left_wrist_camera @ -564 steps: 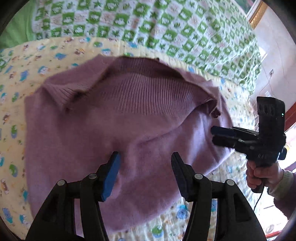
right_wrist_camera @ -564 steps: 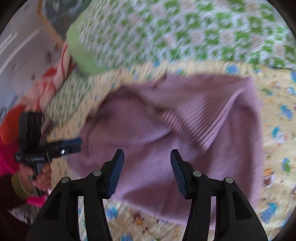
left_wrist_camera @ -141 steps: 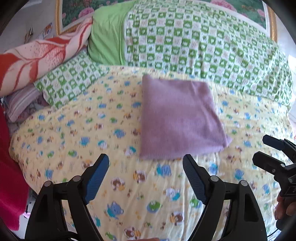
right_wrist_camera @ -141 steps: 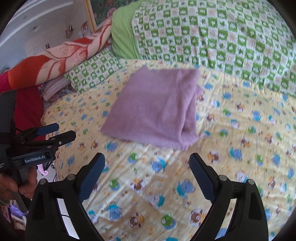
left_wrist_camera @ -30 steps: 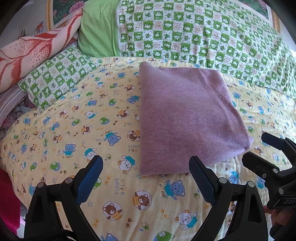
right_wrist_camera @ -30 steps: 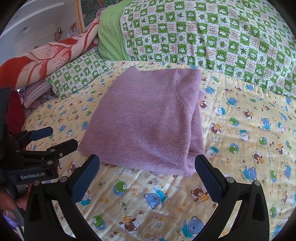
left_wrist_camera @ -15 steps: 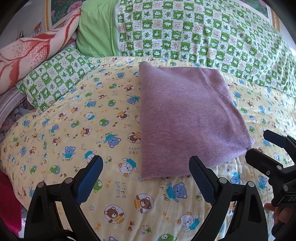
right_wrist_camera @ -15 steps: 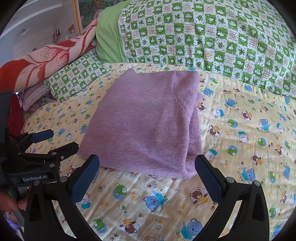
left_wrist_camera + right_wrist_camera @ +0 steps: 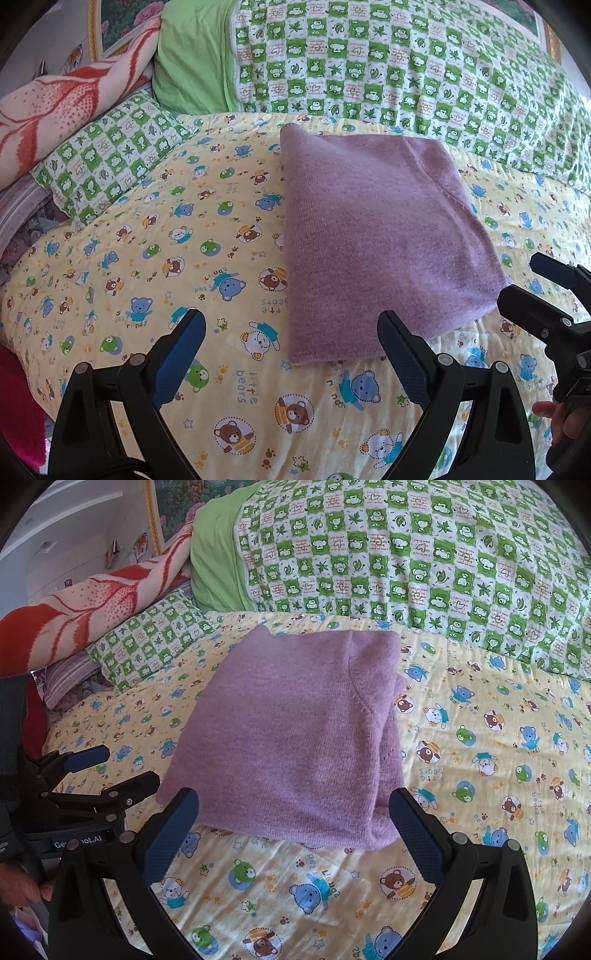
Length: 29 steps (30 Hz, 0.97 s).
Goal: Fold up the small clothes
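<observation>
Both sets of jaws stand wide apart and hold nothing. My left gripper (image 9: 291, 349) hangs over the yellow bear-print quilt (image 9: 147, 266), its right finger level with the near edge of the purple sweater (image 9: 373, 243) and its left finger over bare quilt. My right gripper (image 9: 293, 821) hangs at the sweater's near edge, one blue-padded finger by each near corner; I cannot tell whether either pad touches the knit.

From the right wrist view the sweater (image 9: 291, 731) lies folded into a flat, thick rectangle on the bed, its stacked layers showing along the right side and a curved seam running down the top layer. It rests near the middle of the quilt, its far edge close to the green checked blanket (image 9: 406, 554) rolled across the far side of the bed. A green checked pillow (image 9: 147, 638) and a red and white blanket (image 9: 85, 609) sit at the far left, well apart from the sweater.
</observation>
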Available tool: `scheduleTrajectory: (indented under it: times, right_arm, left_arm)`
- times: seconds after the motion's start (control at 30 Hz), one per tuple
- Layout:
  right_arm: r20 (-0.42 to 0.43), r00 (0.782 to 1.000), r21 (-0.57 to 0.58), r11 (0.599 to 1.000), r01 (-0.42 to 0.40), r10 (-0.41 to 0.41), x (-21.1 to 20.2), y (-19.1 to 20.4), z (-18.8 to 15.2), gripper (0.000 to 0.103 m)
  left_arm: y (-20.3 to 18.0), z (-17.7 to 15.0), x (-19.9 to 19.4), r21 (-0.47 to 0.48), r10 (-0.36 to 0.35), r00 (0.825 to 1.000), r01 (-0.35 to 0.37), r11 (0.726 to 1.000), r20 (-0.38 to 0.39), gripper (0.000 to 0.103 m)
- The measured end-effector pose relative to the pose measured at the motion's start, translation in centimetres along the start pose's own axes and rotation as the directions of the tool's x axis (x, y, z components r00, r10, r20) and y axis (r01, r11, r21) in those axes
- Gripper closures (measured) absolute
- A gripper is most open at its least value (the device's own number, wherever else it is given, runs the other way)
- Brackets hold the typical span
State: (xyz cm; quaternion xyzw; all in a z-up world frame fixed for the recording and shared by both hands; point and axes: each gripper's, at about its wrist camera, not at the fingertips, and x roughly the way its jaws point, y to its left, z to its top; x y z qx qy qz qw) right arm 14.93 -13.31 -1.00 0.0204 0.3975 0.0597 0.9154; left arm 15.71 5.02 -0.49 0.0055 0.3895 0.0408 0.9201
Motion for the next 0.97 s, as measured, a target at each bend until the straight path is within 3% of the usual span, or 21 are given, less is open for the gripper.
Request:
scheduleTrajectory:
  times: [0.97]
  right_arm:
    - [-0.009, 1.0, 0.022, 1.0, 0.0, 0.0, 0.36, -0.79, 0.09, 0.0]
  left_arm:
    - [-0.57, 0.19, 0.21, 0.011, -0.015, 1.0, 0.015, 1.0, -0.01, 0.008]
